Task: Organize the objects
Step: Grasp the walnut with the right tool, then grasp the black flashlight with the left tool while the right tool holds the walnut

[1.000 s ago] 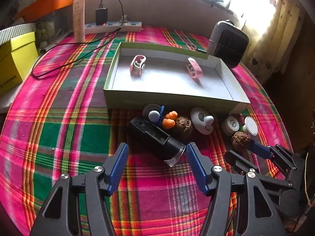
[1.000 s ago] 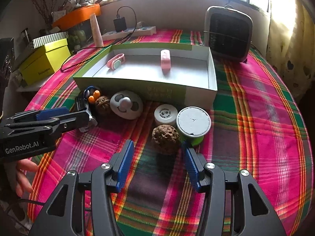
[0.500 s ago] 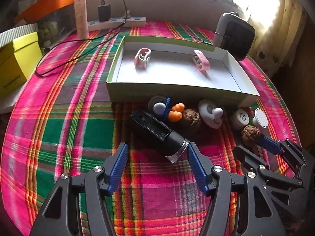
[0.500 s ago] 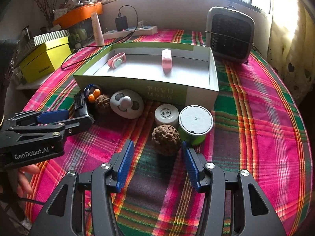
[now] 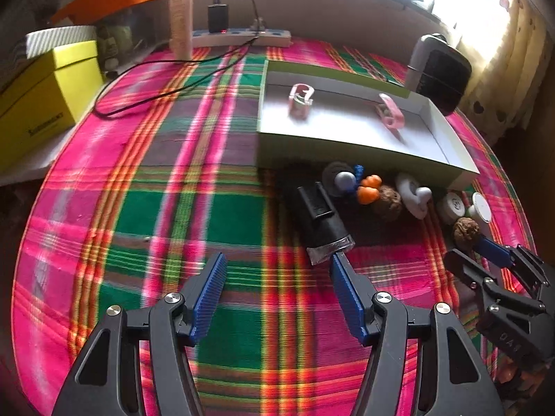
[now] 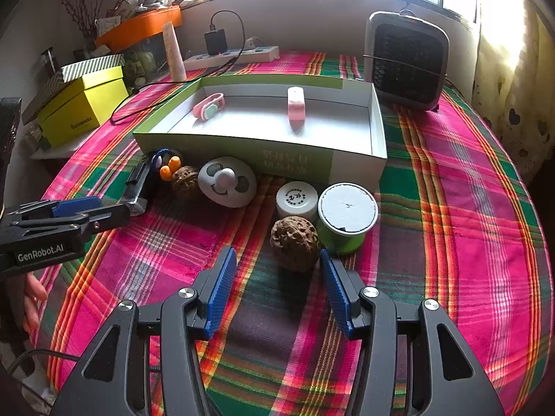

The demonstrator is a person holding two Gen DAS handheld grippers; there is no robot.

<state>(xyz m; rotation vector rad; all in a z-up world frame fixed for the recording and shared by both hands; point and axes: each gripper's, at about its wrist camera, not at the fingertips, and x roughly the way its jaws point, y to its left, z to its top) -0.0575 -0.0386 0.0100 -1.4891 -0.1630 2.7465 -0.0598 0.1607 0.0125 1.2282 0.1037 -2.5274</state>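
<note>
A green-walled white tray (image 6: pixel 322 164) (image 5: pixel 347 147) holds a pink band (image 6: pixel 208 105) and a pink clip (image 6: pixel 296 107). Loose items lie in front of it: a black flashlight (image 5: pixel 321 222) (image 6: pixel 137 183), orange earplugs (image 5: pixel 368 189), a small walnut (image 6: pixel 184 178), a white smiley fan (image 6: pixel 227 182), a white jar (image 6: pixel 296 199), a green white-lidded cup (image 6: pixel 347 216) and a large walnut (image 6: pixel 294 242). My left gripper (image 5: pixel 277 289) is open and empty; its right finger is near the flashlight's lens. My right gripper (image 6: pixel 277 284) is open just short of the large walnut.
A black heater (image 6: pixel 406 62) stands behind the tray's right end. A power strip with charger and cable (image 6: pixel 229 55), a cream tube (image 6: pixel 173 52) and a yellow box (image 6: pixel 83 107) sit at the back left. The table carries a plaid cloth.
The left gripper has swung left and back, so the flashlight now lies off its right finger instead of between the fingers. The right gripper has hardly moved.
</note>
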